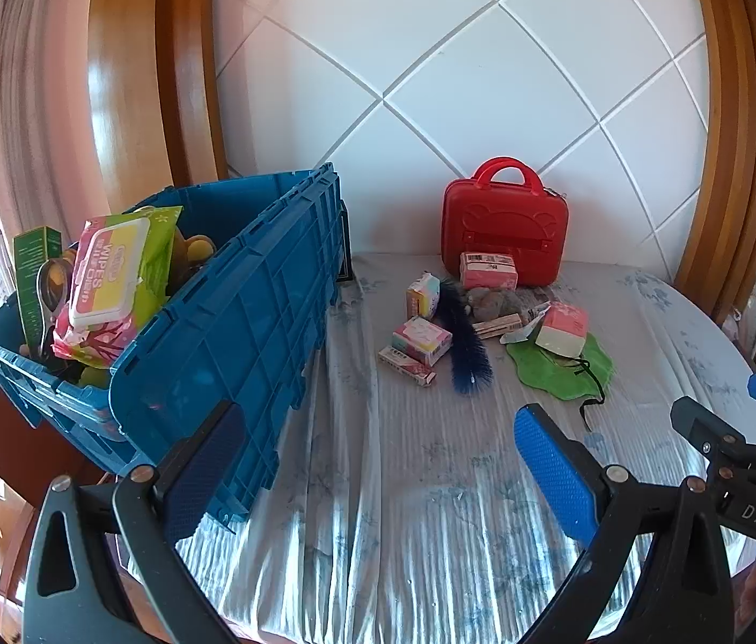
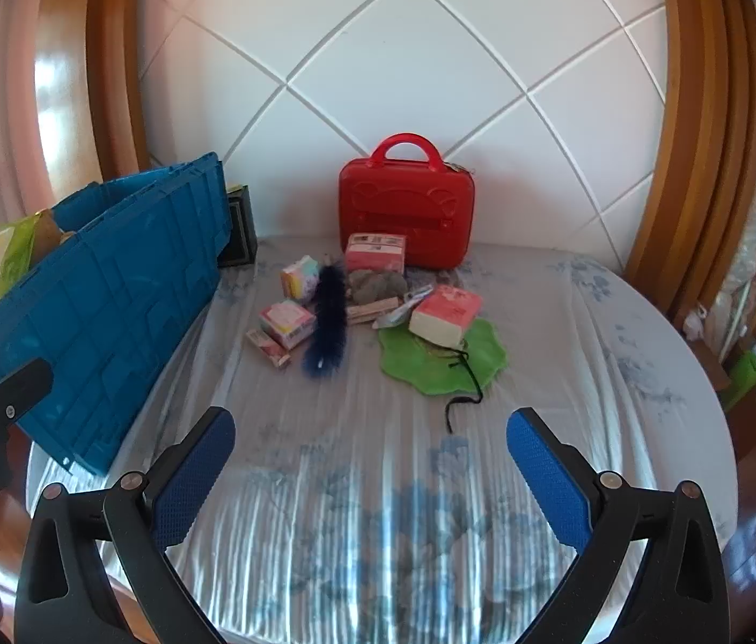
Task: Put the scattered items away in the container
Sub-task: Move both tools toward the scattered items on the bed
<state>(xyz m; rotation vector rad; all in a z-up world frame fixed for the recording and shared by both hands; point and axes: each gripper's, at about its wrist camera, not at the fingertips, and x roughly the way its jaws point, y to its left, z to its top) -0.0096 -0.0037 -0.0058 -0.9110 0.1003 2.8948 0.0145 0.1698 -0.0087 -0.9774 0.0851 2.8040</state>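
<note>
Partly done: crate (image 1: 227,322) w/ wipes (image 1: 104,273) in; boxes (image 2: 286,322), brush (image 2: 329,316) etc. left mid-bed (image 2: 378,510). Left gripper (image 1: 378,477), right gripper (image 2: 372,477) spread, empty.

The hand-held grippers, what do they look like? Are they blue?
Partly! Each hand-held gripper has two fingers with bright blue bumpy pads, like this one on the left hand-held gripper and this one on the right hand-held gripper. The frames behind are black plastic, curved like tongs, with small silver rivets. One body shows the white letters "DAS". No cables or sleeves show.
</note>
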